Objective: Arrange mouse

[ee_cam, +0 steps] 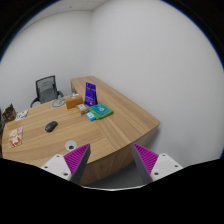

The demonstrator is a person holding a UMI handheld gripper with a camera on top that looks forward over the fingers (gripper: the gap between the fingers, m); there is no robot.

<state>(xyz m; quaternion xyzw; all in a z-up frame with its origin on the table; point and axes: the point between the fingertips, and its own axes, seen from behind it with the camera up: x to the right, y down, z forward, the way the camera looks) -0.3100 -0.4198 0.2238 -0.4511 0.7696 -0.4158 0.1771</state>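
A small dark mouse (50,126) lies on the wooden table (110,125), toward its left side. My gripper (112,157) is held well back from the table's near edge, high above the floor, far from the mouse. Its fingers, with purple pads (78,155), stand wide apart and nothing is between them.
A purple upright box (90,94) and a teal book (98,113) sit mid-table. An orange-and-white item (16,138) lies at the left end, another object (57,102) at the back. A black office chair (45,90) stands behind the table. White walls surround.
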